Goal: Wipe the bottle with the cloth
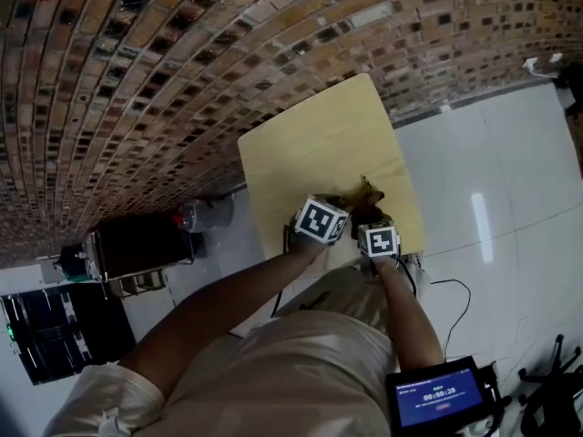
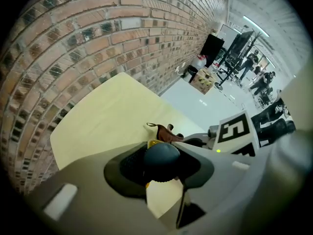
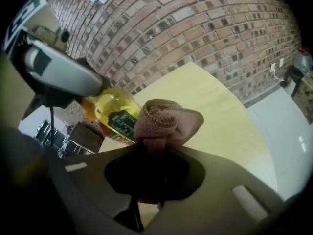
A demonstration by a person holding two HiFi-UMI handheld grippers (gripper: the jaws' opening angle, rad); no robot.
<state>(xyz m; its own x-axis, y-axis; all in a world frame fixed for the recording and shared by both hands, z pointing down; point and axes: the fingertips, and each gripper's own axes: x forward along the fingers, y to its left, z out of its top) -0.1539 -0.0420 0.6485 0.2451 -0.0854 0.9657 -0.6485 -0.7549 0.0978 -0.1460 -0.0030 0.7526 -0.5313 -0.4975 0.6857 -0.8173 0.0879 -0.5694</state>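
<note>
Jaws of the right gripper [image 3: 155,153] pinch the bunched cloth [image 3: 166,121], pressed against the bottle [image 3: 113,109] at its label. Jaws of the left gripper [image 2: 164,161] clamp the bottle's cap [image 2: 163,156] over the tabletop [image 2: 107,116]. Wiping looks under way, not finished.

The table [image 1: 310,135] stands against the brick wall [image 1: 137,71]. Over its near edge, the left gripper [image 1: 337,209] grips the bottle [image 3: 113,109]. Just right of it, the right gripper [image 1: 369,215] grips the cloth [image 3: 166,121]. A water jug [image 1: 205,213] lies on the floor [image 1: 492,153] left of the table.
</note>
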